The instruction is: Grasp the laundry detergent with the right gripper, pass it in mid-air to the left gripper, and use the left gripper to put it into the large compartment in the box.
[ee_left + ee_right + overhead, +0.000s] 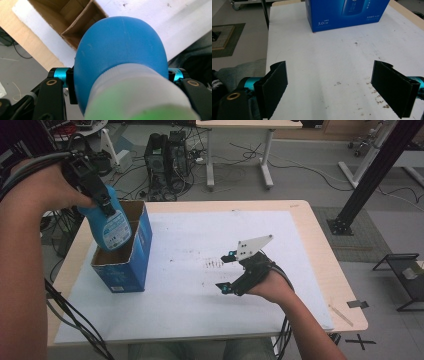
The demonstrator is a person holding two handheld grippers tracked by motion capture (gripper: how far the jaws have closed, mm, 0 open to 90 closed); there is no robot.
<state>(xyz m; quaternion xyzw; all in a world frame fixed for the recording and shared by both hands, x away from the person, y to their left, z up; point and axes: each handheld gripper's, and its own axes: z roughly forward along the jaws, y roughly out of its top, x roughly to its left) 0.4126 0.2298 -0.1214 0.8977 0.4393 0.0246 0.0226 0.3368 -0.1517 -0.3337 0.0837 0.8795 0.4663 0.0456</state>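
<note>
Left gripper [102, 200] is clamped on the blue bottle [111, 227], pads pressing either side of it near the neck, just below the pale cap end [140, 97]. From those fingers the bottle runs down and away: in the high view its long axis is steeply tilted, cap end up toward the hand at the left, rounded base down and right, pointing into the open top of the blue carton [137, 252]. Base looks already below the carton's rim; whether it touches the bottom or an inner wall I cannot tell. In the left gripper view the bottle's rounded blue end [120, 45] hangs over the brown cardboard interior [75, 15].

Carton stands upright near the table's [300, 220] left edge, on the white sheet [200, 285], its long side running toward the far edge.

Right gripper [227, 272] rests low near the middle of the table toward the near edge, jaws spread wide with nothing between them; black pads [275, 85] frame bare sheet, and the carton's printed face [347, 12] sits well ahead of them.

Left hand is the near one by far. Likely next move: bring the bottle's axis nearer vertical and lower it in; the risk is the base catching the carton's wall or flap.
</note>
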